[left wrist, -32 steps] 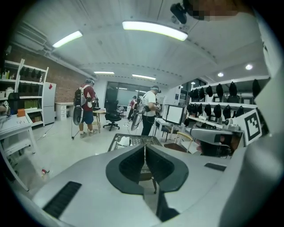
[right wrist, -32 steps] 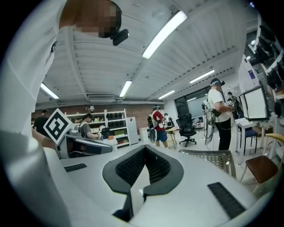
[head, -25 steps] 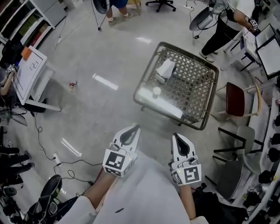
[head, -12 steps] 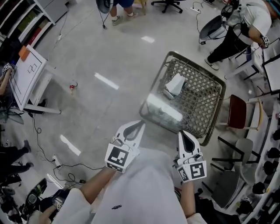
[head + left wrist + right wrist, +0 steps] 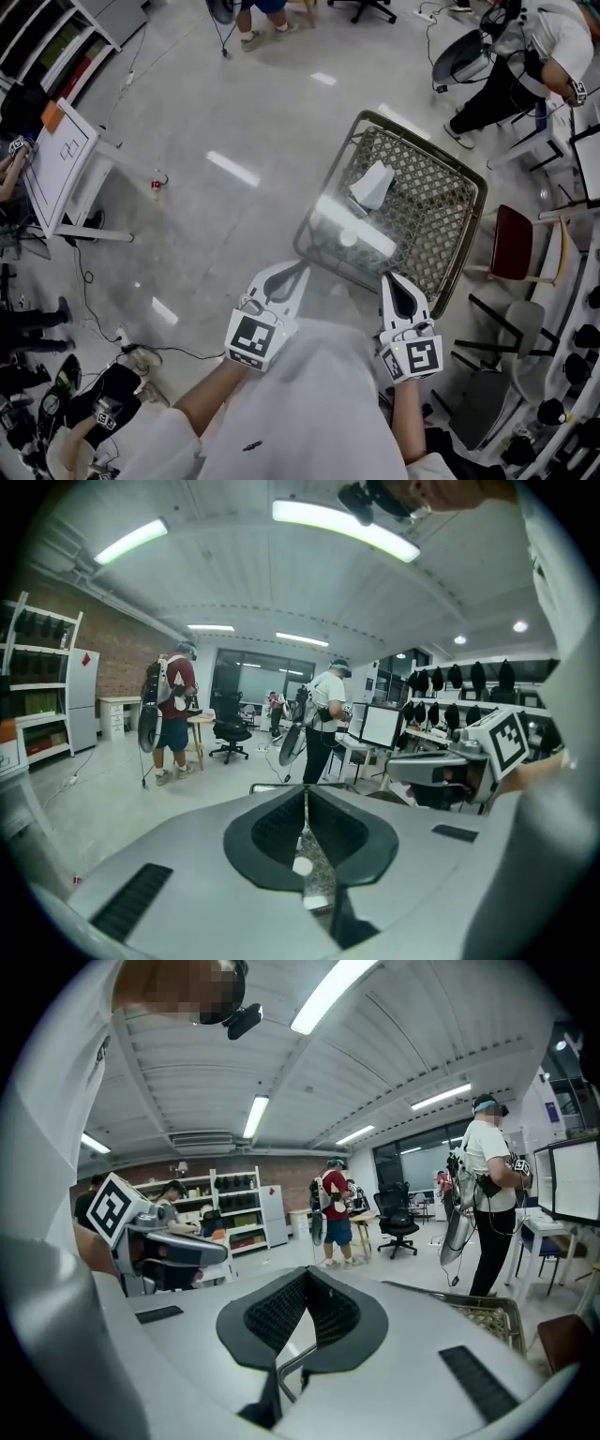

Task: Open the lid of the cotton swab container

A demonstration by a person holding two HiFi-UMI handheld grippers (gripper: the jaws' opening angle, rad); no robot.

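Note:
A small round white container [image 5: 348,238] stands near the front edge of a metal-framed mesh table [image 5: 448,246], partly washed out by glare. In the left gripper view it shows as a white dot [image 5: 302,865] through the slit between the jaws. My left gripper [image 5: 299,269] is shut and empty, its tip just short of the table's near-left edge. Shut with nothing in it as well, my right gripper [image 5: 389,277] points at the near edge of the table. Each gripper's own view shows the left gripper [image 5: 306,790] and the right gripper [image 5: 307,1272] with pads together.
A white folded thing [image 5: 372,185] lies farther back on the table. A red-seated chair [image 5: 511,242] and a grey chair [image 5: 487,405] stand to the right. A whiteboard stand [image 5: 58,159] is at the far left, cables [image 5: 94,309] trail on the floor, and a person [image 5: 525,47] stands beyond the table.
The table has drawn closer to both grippers and now sits just ahead of their tips. Both grippers stay shut and side by side.

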